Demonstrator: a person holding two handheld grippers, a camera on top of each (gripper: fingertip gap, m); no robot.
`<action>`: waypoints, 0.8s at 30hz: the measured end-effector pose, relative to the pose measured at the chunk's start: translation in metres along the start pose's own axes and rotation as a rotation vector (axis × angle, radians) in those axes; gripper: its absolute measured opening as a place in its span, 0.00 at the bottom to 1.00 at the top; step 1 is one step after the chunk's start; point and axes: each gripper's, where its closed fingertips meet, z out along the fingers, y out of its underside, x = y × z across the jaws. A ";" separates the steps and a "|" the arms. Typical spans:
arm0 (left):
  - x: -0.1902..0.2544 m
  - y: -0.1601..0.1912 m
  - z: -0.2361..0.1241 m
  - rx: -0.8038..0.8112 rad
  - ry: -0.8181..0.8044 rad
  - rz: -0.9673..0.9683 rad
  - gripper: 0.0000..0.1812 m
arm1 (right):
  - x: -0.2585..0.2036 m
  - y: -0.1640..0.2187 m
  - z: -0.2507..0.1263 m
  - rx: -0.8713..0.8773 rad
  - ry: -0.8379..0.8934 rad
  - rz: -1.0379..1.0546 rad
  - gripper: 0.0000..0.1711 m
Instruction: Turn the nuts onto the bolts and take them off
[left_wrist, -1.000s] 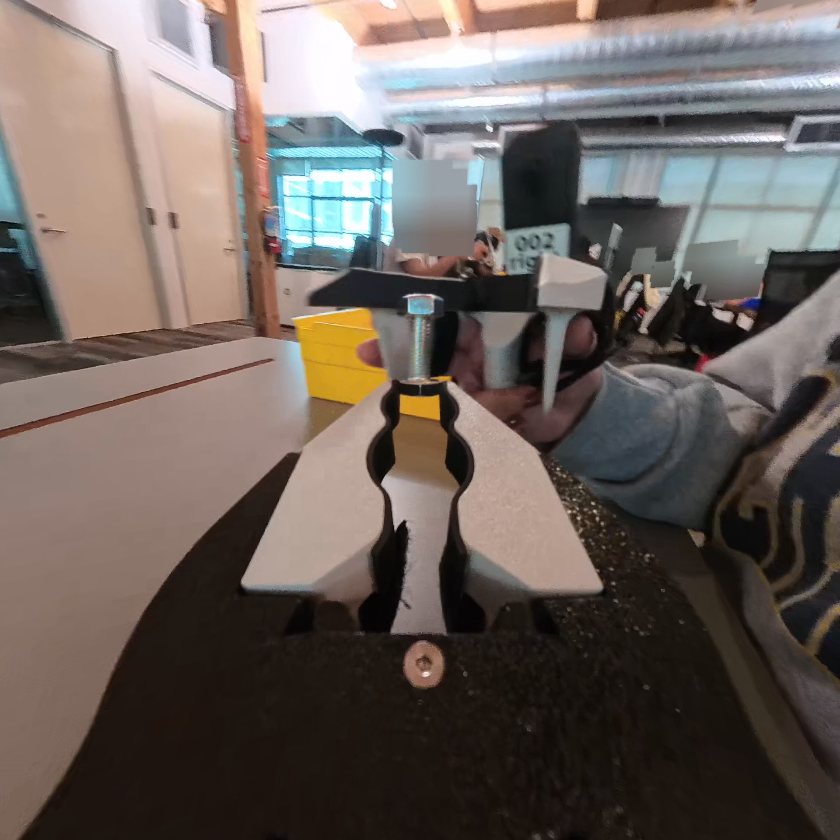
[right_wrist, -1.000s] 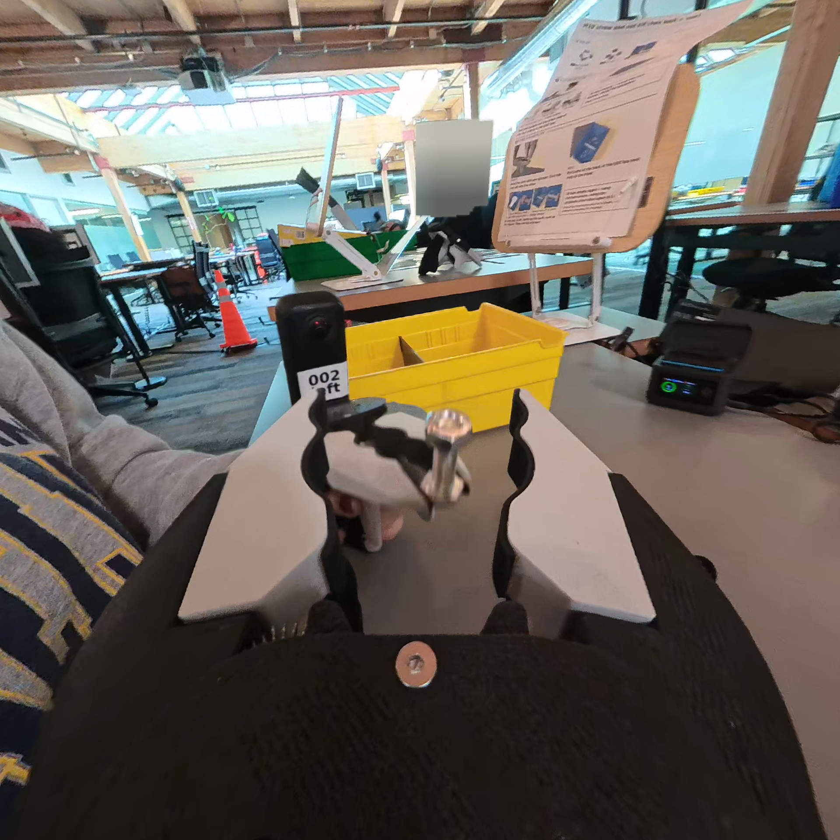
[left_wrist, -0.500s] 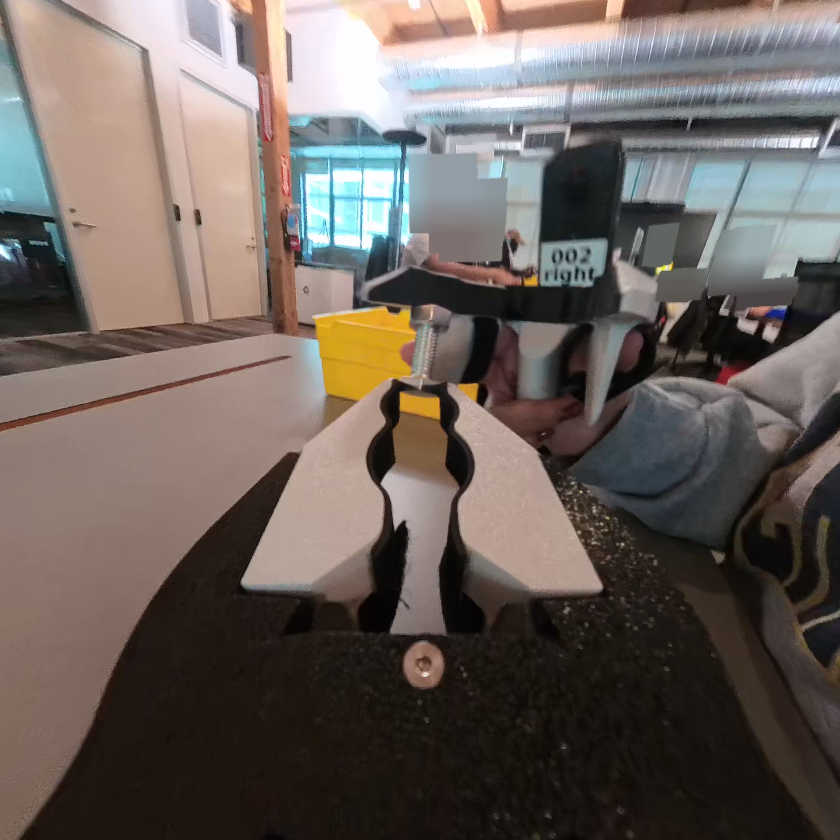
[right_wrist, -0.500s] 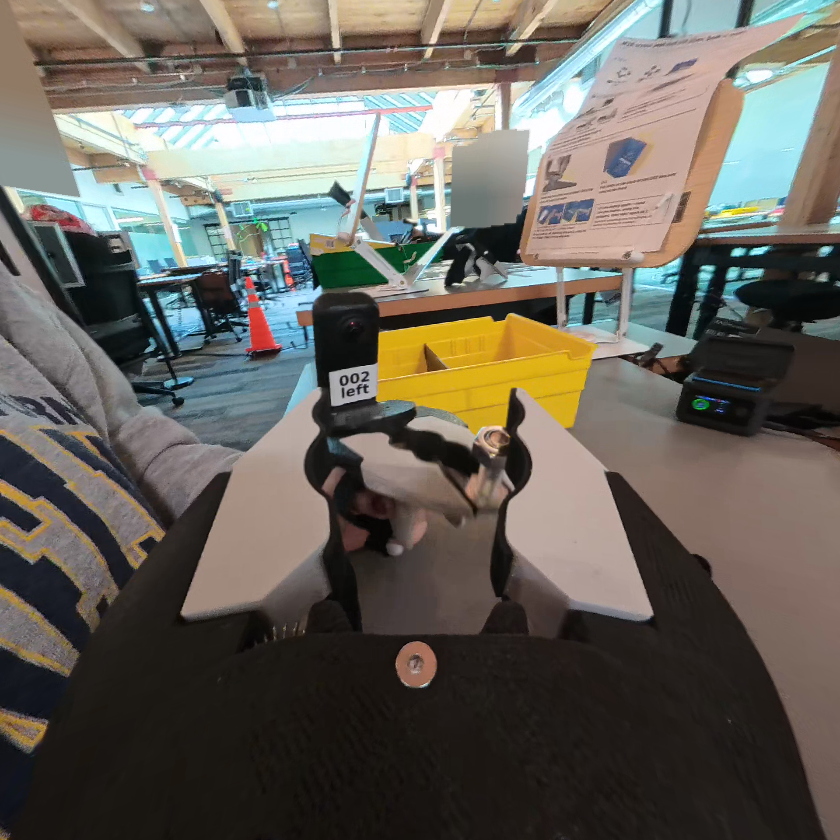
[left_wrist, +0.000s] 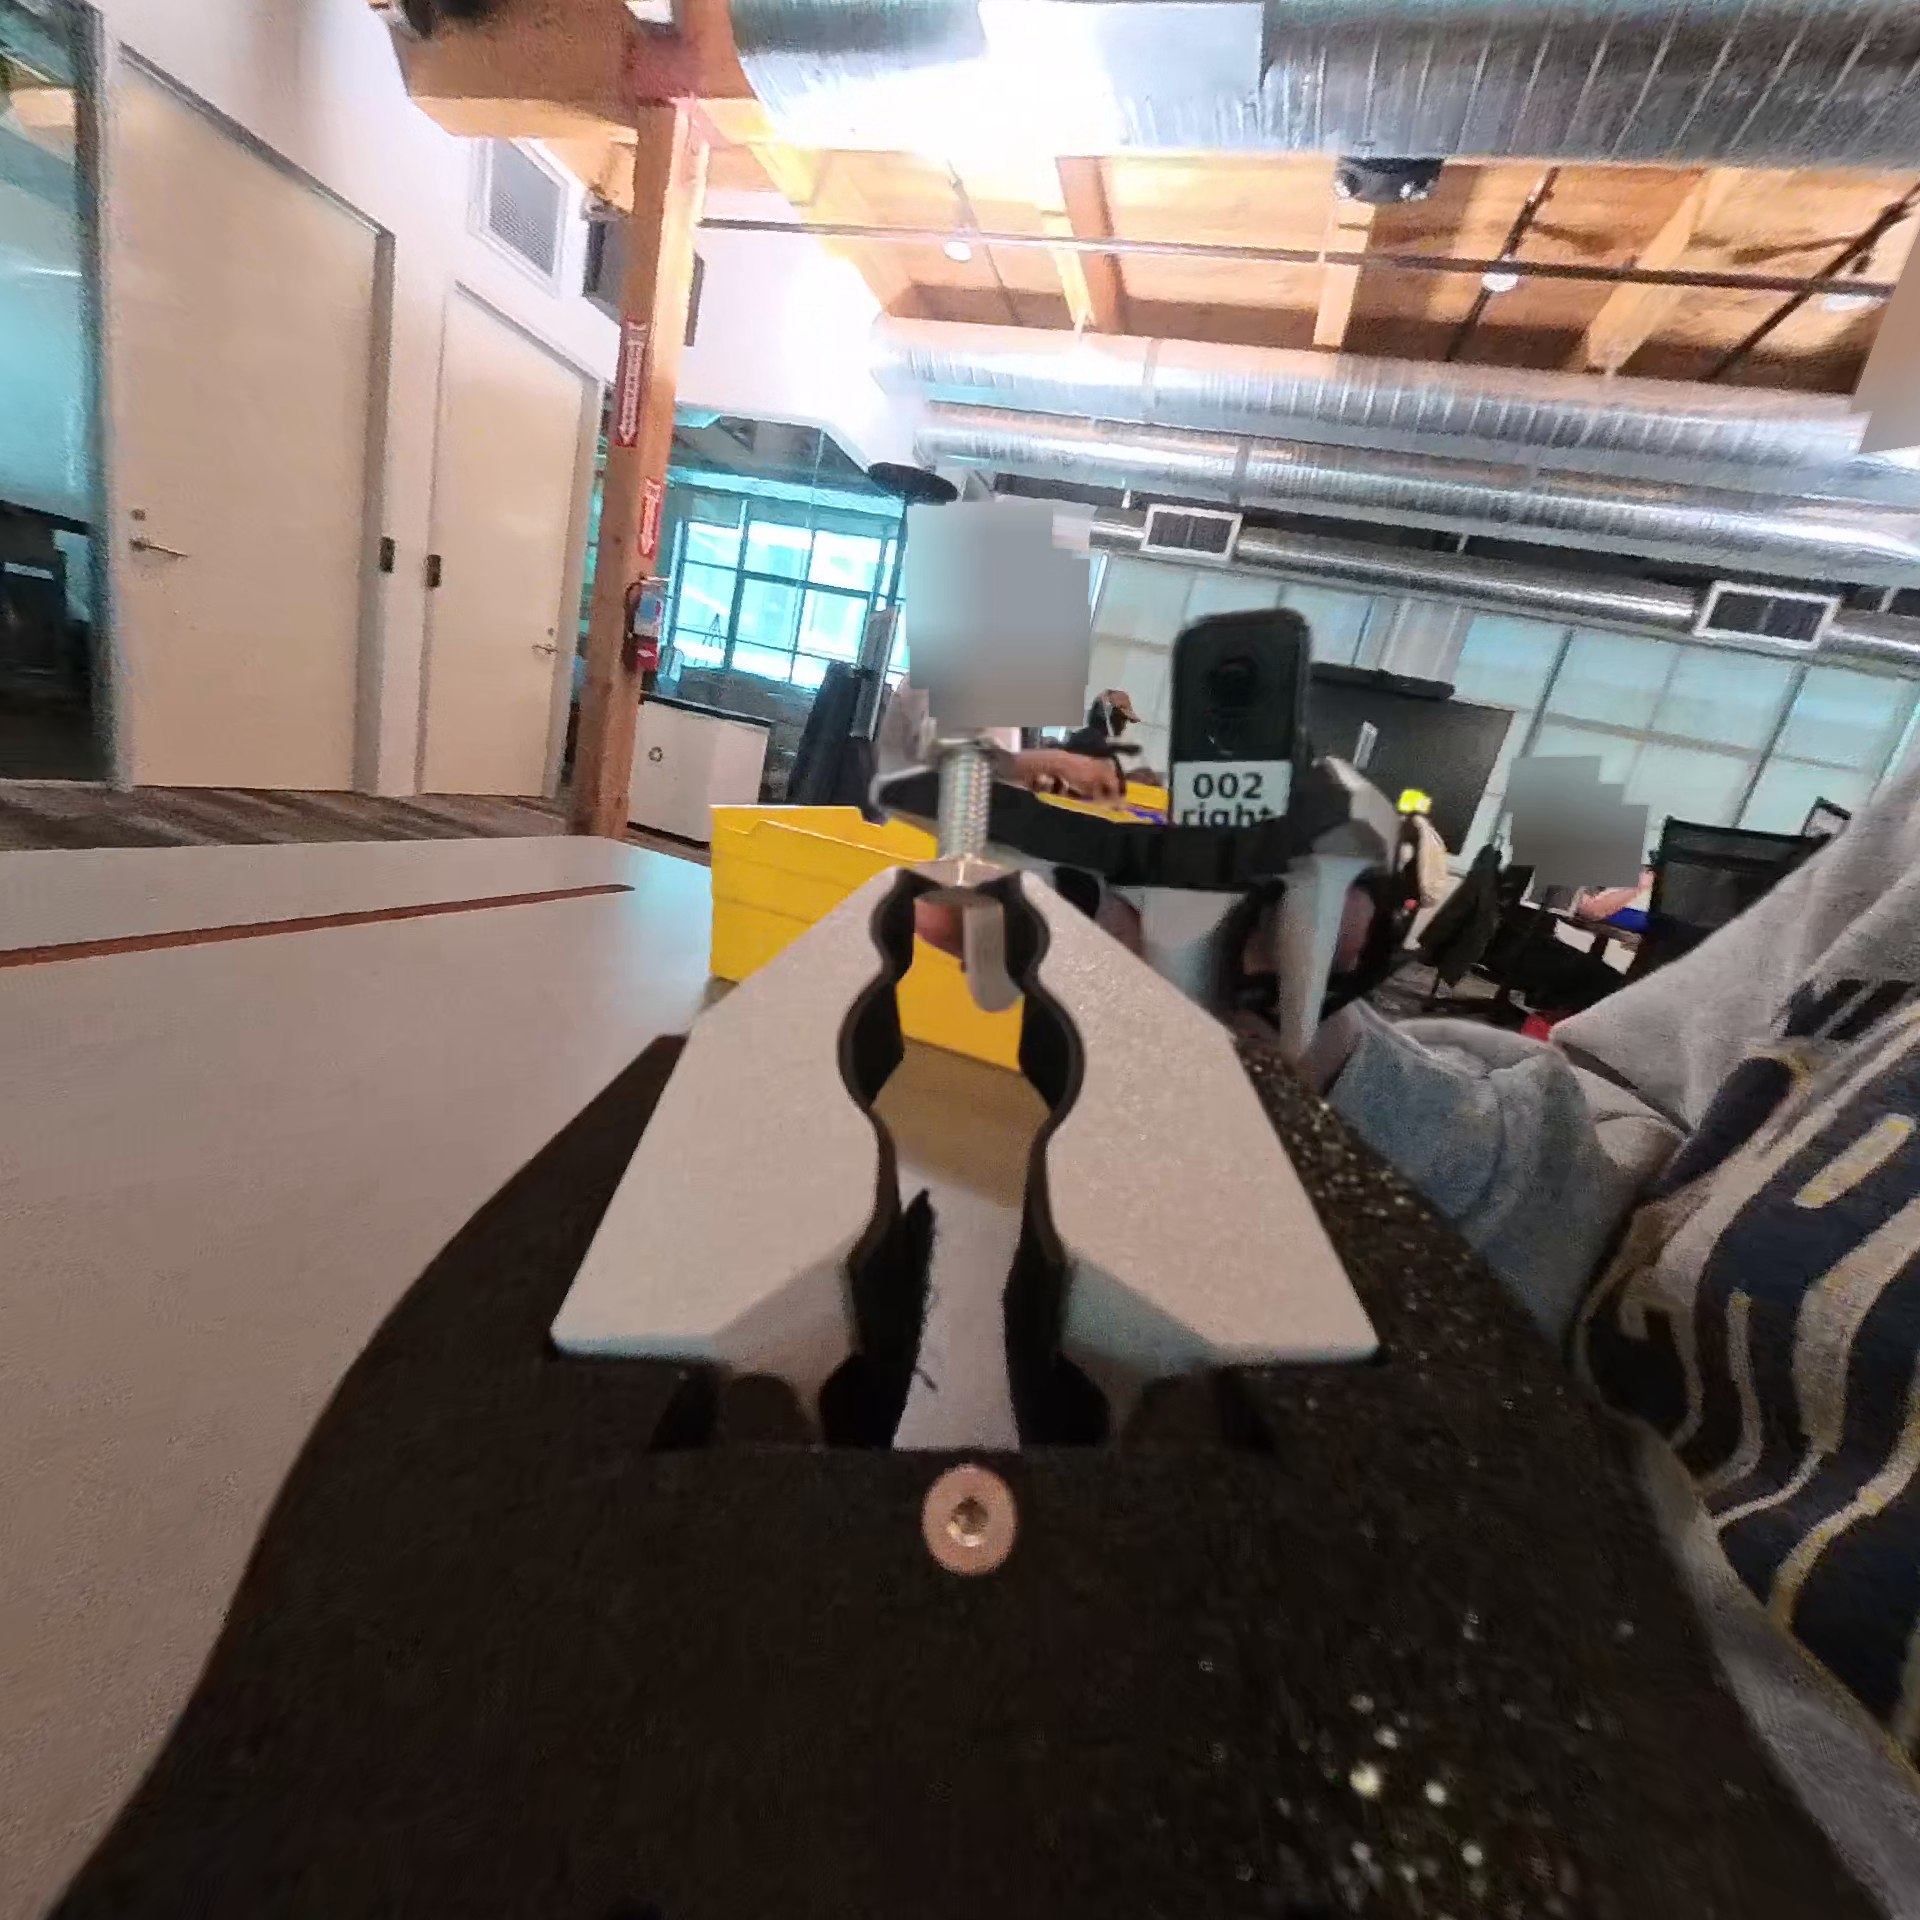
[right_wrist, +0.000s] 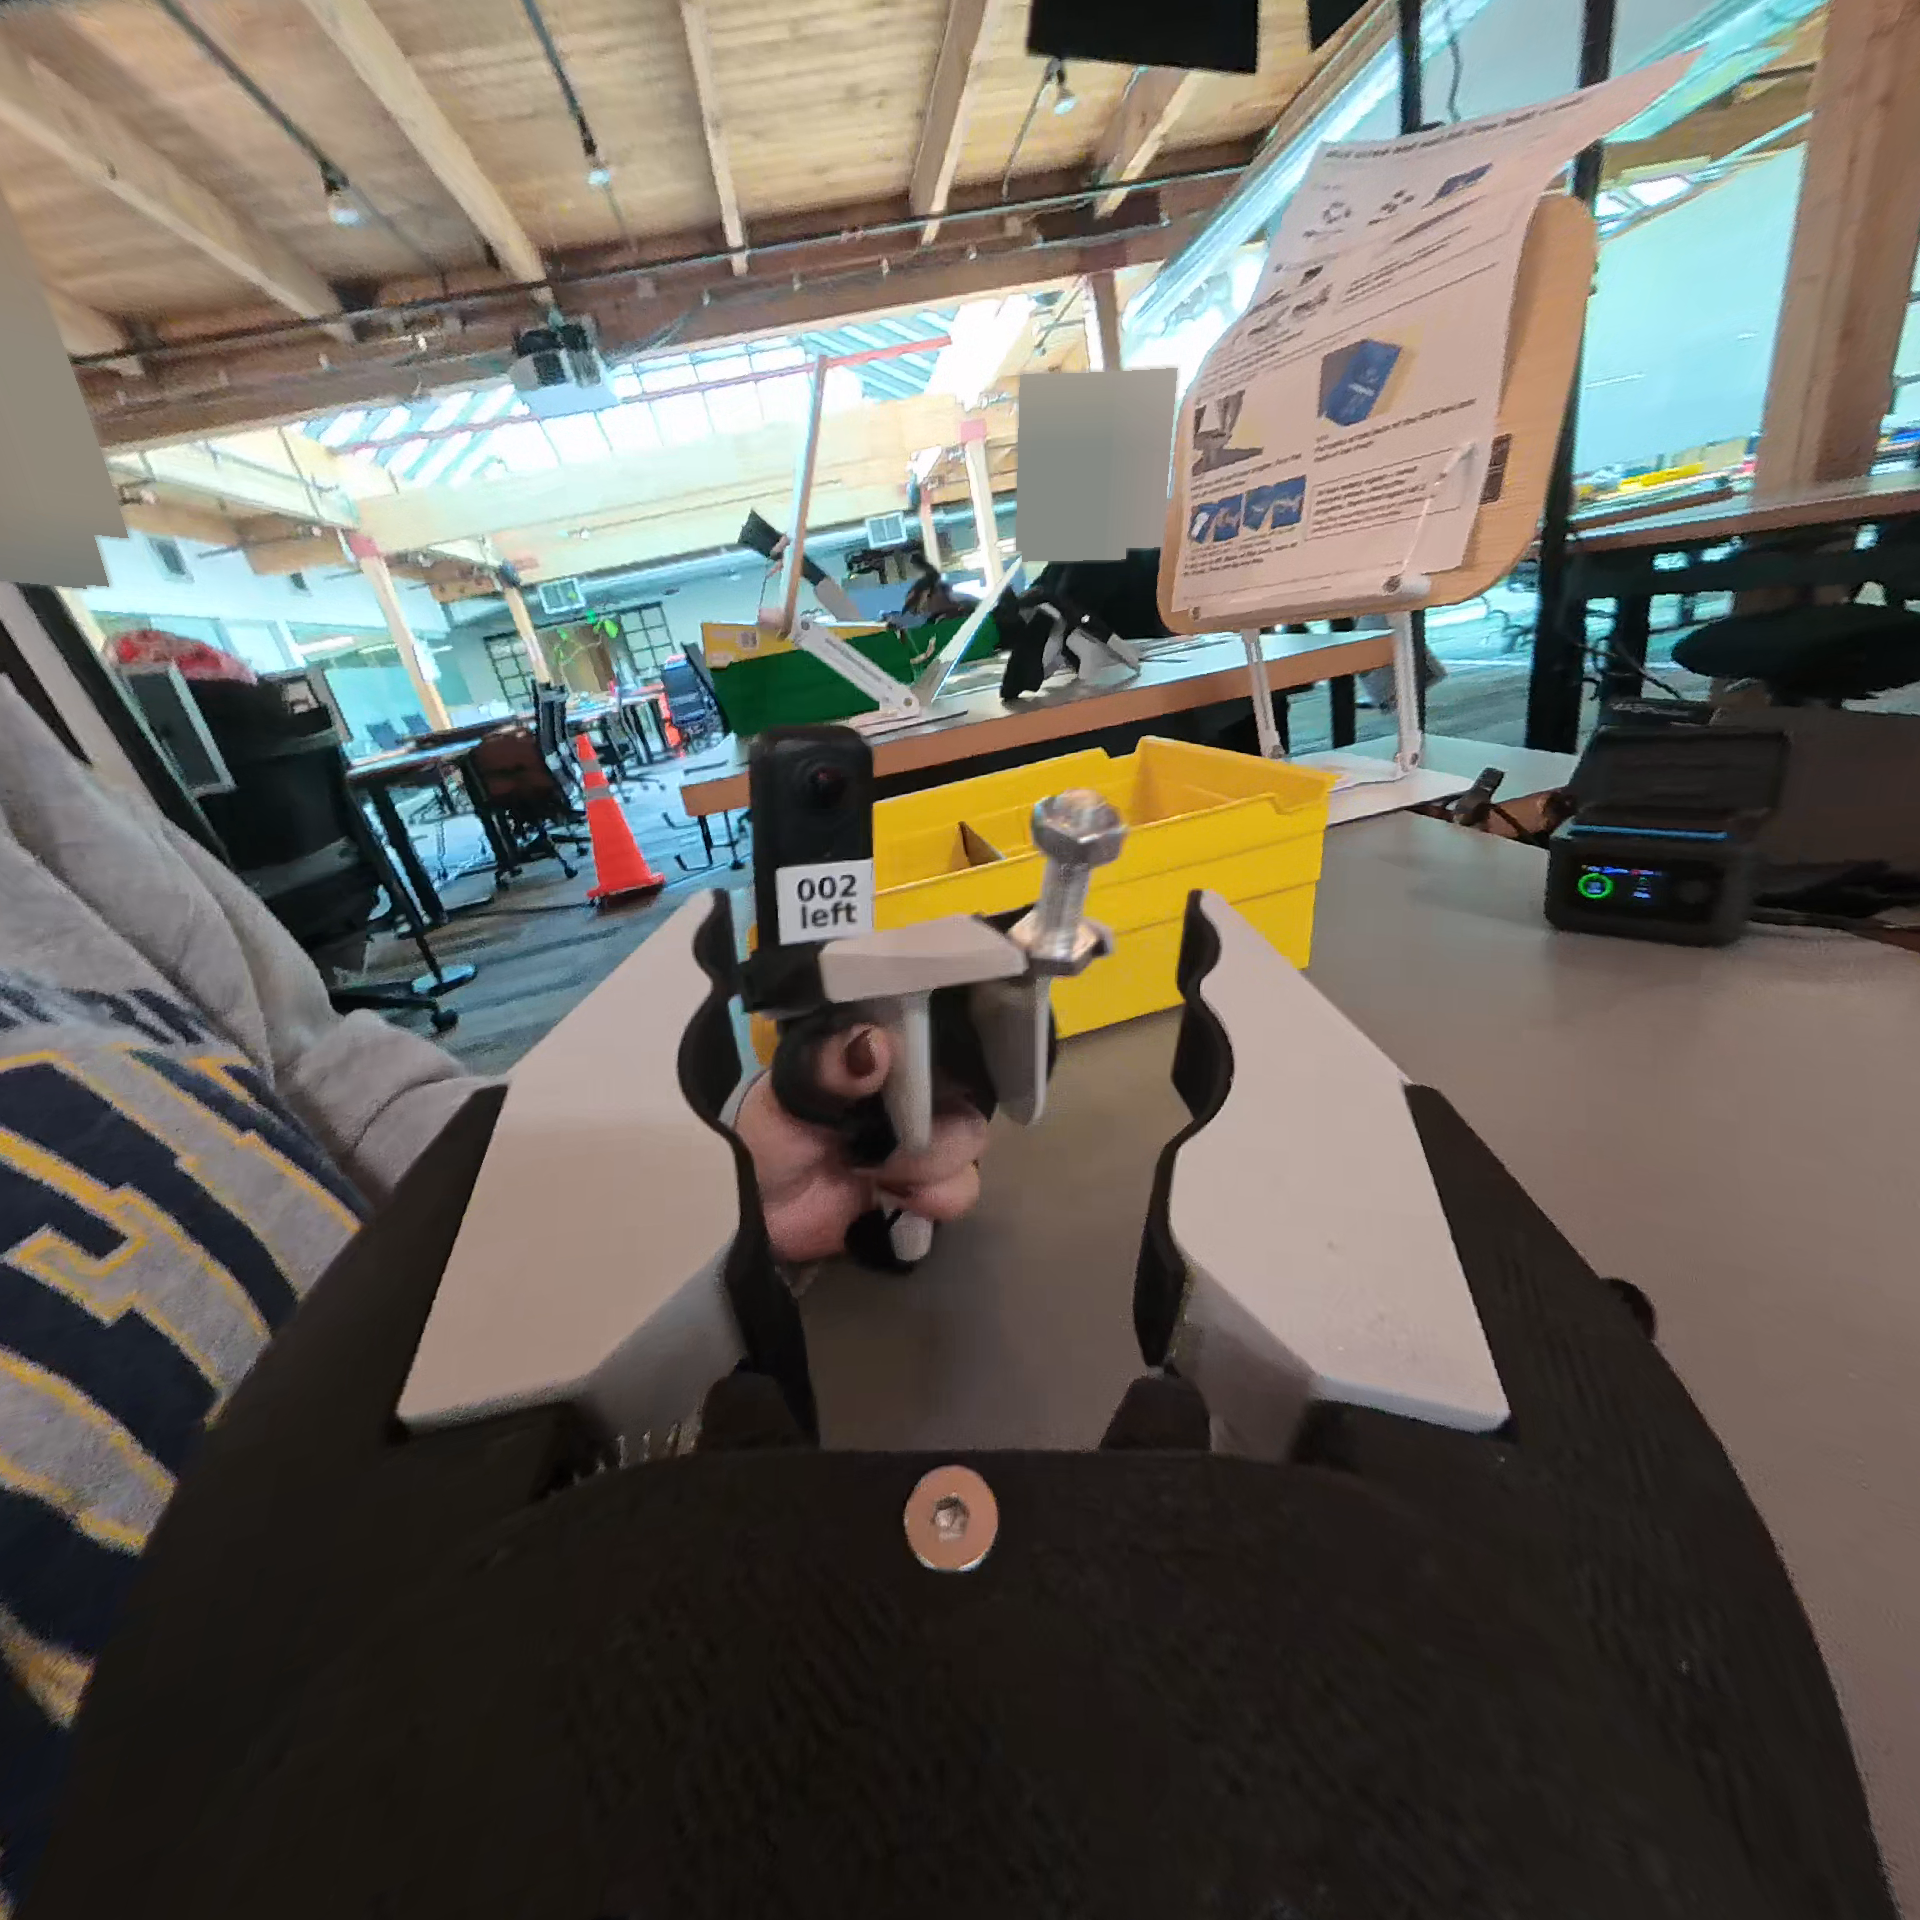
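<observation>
Right gripper now clear of bolt, jaws wide, empty | left gripper clamps nut at tips, bolt standing tilted in it | above table, before yellow bin

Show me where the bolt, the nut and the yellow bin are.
bolt (right_wrist: 1075, 828), right wrist view, on its hex head.
nut (right_wrist: 1057, 943), right wrist view, on its side face.
yellow bin (right_wrist: 1195, 925), right wrist view, on its front wall.

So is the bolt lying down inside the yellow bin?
No, the bolt is up in the air, held at the tips of the left gripper, in front of the yellow bin.
</observation>
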 end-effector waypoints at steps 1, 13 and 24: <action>0.006 0.006 0.005 -0.032 0.026 0.012 0.08 | 0.001 -0.002 0.003 0.008 0.003 -0.004 0.51; 0.012 0.004 0.006 -0.011 0.072 -0.034 0.08 | -0.004 -0.007 0.009 0.072 -0.050 0.054 0.53; 0.018 0.011 0.011 -0.052 0.089 -0.016 0.08 | -0.006 -0.007 0.005 0.102 -0.061 0.072 0.52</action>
